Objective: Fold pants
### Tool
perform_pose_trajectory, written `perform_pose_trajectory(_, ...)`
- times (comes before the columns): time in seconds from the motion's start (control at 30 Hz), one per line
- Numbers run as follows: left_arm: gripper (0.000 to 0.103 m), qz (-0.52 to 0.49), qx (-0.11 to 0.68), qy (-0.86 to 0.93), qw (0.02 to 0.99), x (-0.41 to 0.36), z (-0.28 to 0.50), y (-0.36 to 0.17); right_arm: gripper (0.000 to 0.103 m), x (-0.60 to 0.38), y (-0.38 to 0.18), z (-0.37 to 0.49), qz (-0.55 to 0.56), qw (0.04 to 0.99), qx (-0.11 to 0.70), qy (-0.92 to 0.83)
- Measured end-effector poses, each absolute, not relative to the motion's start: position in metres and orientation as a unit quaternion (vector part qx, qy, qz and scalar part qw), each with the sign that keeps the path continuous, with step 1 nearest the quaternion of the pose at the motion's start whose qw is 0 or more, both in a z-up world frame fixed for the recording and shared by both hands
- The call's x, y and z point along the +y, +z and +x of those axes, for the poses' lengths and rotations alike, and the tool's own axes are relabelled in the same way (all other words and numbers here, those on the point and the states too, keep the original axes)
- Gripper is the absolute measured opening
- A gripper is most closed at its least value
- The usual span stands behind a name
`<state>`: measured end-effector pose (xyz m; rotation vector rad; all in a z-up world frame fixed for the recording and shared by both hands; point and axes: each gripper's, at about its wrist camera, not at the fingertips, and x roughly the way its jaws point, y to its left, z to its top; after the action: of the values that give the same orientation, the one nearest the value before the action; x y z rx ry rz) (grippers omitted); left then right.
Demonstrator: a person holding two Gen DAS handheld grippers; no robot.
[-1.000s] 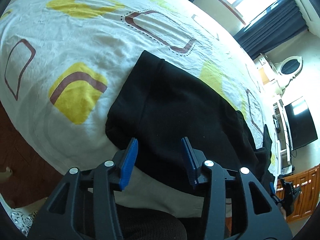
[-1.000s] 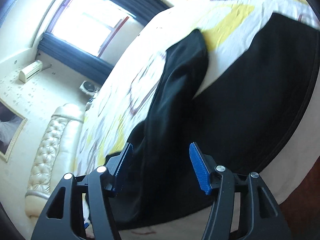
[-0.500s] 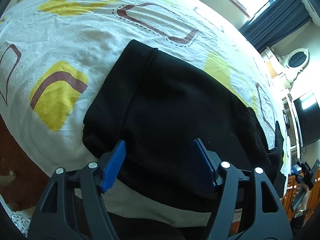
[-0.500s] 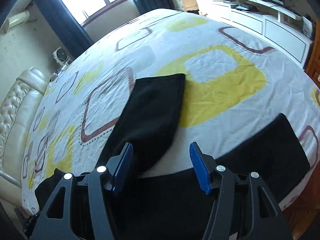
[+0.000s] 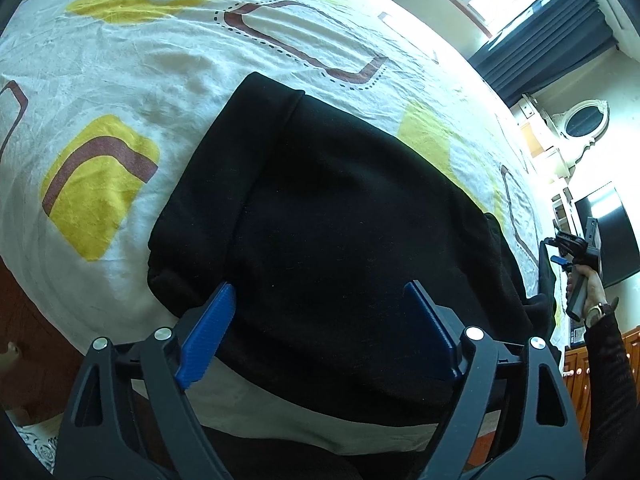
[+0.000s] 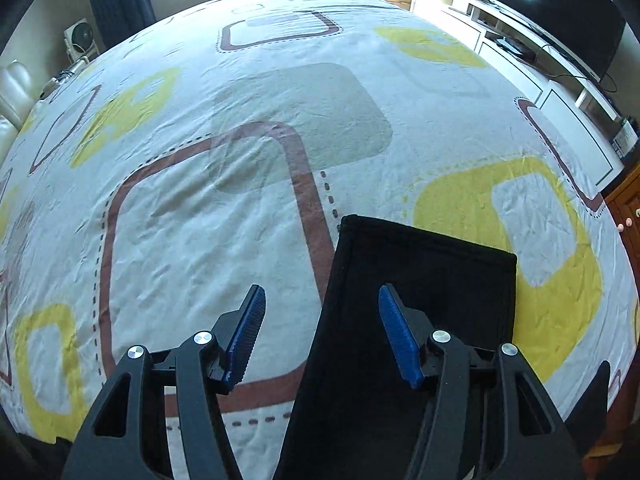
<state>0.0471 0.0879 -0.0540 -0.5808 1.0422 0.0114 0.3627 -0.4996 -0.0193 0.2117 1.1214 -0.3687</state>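
Note:
Black pants [image 5: 340,208] lie flat on the patterned bed sheet [image 5: 120,60], near the bed's front edge. My left gripper [image 5: 320,287] hovers just over their near part; its jaws are opening wide, the cloth lies under them and the pads do not press on it. In the right wrist view one pant leg [image 6: 432,280] ends in a straight hem. My right gripper [image 6: 320,292] stands open above that leg's left edge, gripping nothing. The right gripper [image 5: 560,258] also shows at the far right of the left wrist view, held by a hand.
The bed sheet [image 6: 240,160] stretches far beyond the leg's hem. A white cabinet [image 6: 552,80] with a TV [image 6: 560,4] runs along the right side. Dark curtains [image 5: 548,40] frame a window. Wooden floor [image 5: 24,320] lies past the bed's near edge.
The left jaws have spread much wider and sunk a little toward the pants. The right gripper has swung fast along the pants, from the bunched cloth to the end of the leg.

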Motion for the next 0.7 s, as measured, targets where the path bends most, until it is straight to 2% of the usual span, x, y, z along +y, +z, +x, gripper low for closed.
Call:
perform_pose_trajectory(0.13,0.092,-0.271,0.49,-0.001,0.829,0.085,0.048,-0.055,0.059,-0.51,-0.041,0.376,0.101,0.807,0.552,-0.185)
perform_pose_trajectory(0.17,0.092,-0.27,0.49,-0.002,0.829,0.085,0.049,-0.055,0.05,-0.513,-0.044,0.376,0.105,0.805,0.555,-0.184)
perform_pose_trajectory(0.2,0.093,-0.268,0.49,-0.003,0.829,0.085,0.049,-0.055,0.036,-0.516,-0.045,0.373,0.109,0.806,0.551,-0.188)
perform_pose_trajectory(0.27,0.094,-0.267,0.489,-0.006,0.831,0.084,0.049,-0.056,0.016,-0.526,-0.042,0.365,0.127,0.811,0.541,-0.184)
perform_pose_trajectory(0.3,0.094,-0.265,0.488,-0.006,0.831,0.084,0.049,-0.056,0.01,-0.532,-0.039,0.359,0.146,0.815,0.532,-0.174)
perform_pose_trajectory(0.5,0.094,-0.254,0.49,-0.003,0.834,0.081,0.05,-0.056,0.009,-0.564,0.022,0.277,0.203,0.873,0.427,-0.118)
perform_pose_trajectory(0.7,0.094,-0.228,0.491,0.004,0.841,0.074,0.049,-0.056,0.009,-0.631,0.064,0.132,0.248,0.897,0.337,-0.138)
